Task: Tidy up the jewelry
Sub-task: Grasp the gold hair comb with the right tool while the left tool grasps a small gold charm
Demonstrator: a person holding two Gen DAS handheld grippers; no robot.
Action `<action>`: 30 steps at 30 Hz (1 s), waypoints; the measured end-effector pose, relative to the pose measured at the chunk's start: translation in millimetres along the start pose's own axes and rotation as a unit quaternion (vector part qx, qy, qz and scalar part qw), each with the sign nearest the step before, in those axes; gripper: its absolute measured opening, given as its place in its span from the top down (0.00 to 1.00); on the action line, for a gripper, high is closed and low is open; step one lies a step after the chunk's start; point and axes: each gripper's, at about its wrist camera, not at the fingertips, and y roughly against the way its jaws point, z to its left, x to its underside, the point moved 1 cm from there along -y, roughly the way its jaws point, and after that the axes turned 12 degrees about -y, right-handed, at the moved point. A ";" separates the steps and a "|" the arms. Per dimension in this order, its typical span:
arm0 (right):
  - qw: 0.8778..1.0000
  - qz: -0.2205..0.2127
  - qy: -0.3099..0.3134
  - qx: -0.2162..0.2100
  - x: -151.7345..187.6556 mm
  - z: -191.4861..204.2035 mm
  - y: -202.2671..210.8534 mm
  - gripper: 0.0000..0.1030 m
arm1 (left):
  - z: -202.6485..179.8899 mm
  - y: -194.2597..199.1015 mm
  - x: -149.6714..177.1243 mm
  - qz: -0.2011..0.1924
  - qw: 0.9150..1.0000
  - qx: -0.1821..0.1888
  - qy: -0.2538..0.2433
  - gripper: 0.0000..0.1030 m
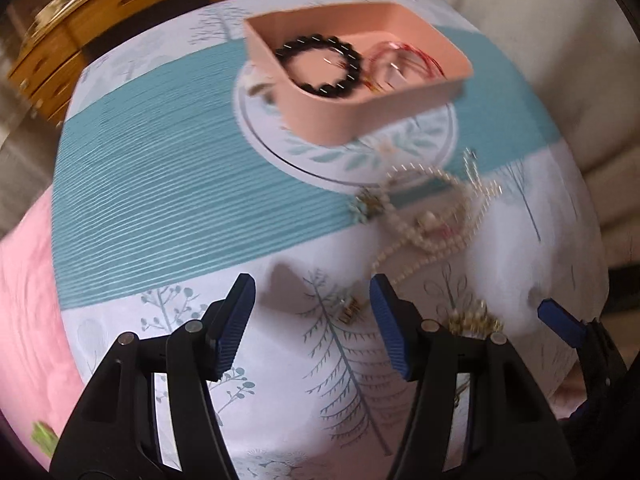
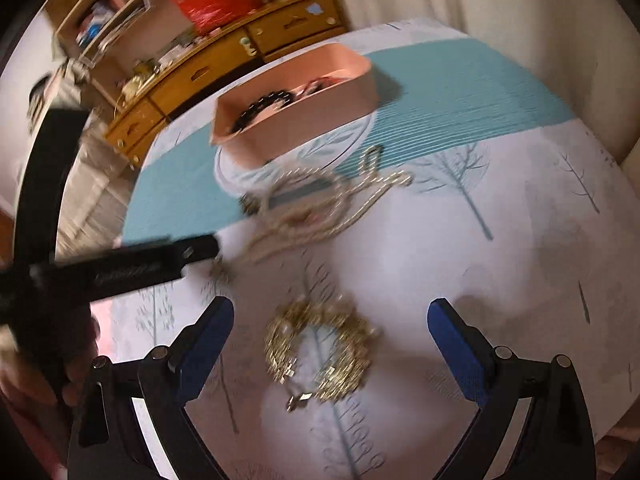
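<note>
A: Layout, big to small?

B: Table under a printed cloth (teal band, pale tree pattern). On the far side of it, a pink tray sits over a round leaf motif. Wooden drawer unit further back, left.

A: What's in the tray?

B: Black bead bracelet on its left side, red string bracelet on its right, just beside each other. In the right wrist view only slivers of them show over the tray wall.

A: Loose pieces?

B: Tangle of pearl strands on the cloth, just nearer than the tray, blurred. Nearer again, a gold-and-pearl bracelet lying flat. Small gold piece off to its left, too blurred to identify.

A: Grippers?

B: Left gripper: fingers spread, nothing held; the small gold piece lies in the gap. Right gripper: fingers spread wide, nothing held, with the gold-and-pearl bracelet lying on the cloth between the blue pads. Contact not discernible.
</note>
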 end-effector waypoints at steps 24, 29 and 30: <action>0.973 -0.119 -0.083 0.177 65.5 38.3 -22.0 0.14 | -24.7 -13.8 12.7 -0.045 0.976 0.088 -0.195 0.84; 0.977 -0.127 -0.046 0.162 71.3 50.9 -19.3 0.28 | -25.3 -15.7 12.6 -0.051 0.976 0.105 -0.184 0.84; 0.978 -0.125 -0.045 0.161 71.3 51.0 -18.3 0.28 | -24.7 -16.0 11.8 -0.050 0.977 0.105 -0.181 0.84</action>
